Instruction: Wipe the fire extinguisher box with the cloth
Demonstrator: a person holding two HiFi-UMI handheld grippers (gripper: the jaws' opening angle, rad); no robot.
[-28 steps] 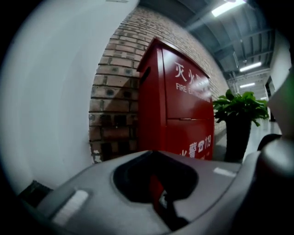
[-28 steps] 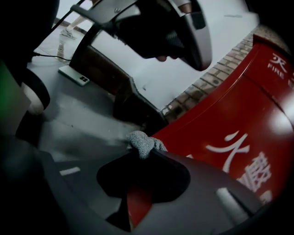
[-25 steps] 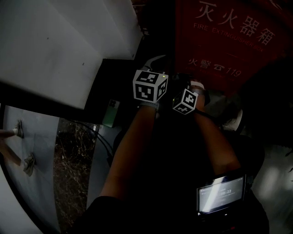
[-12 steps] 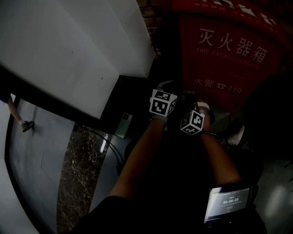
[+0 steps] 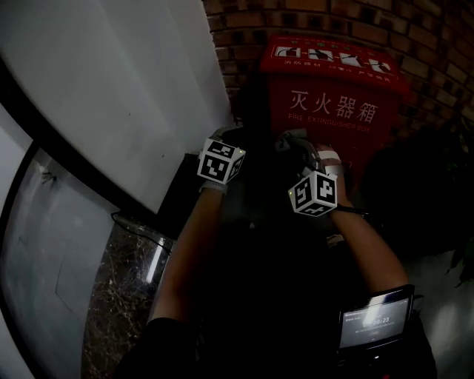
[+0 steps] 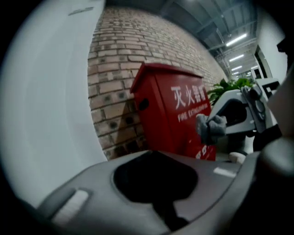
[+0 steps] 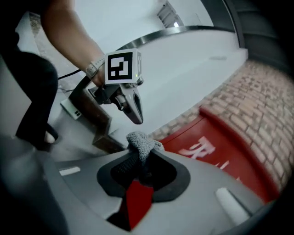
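A: Cloth (image 7: 142, 143)?
B: Small grey wad, likely soft and light; right gripper (image 7: 140, 176) jaws pinched shut on it, tuft poking out; left gripper (image 7: 134, 114) jaws together, empty.
A: Fire extinguisher box (image 5: 333, 104)?
B: Ahead, against the brick wall (image 5: 326, 22); probably rigid, smooth; the head view is dark; base hidden, cloth contact unclear.

Head view:
- Both forearms reach from bottom of frame up to centre.
- Left forearm (image 5: 189, 252) left of middle, right forearm (image 5: 366, 248) right of middle.
- Grippers side by side, apart, marker cubes facing camera.

Gripper views:
- Left gripper (image 7: 132, 109): jaws together, nothing between them.
- Right gripper (image 7: 141, 158): jaws clamped on grey cloth (image 7: 142, 142).
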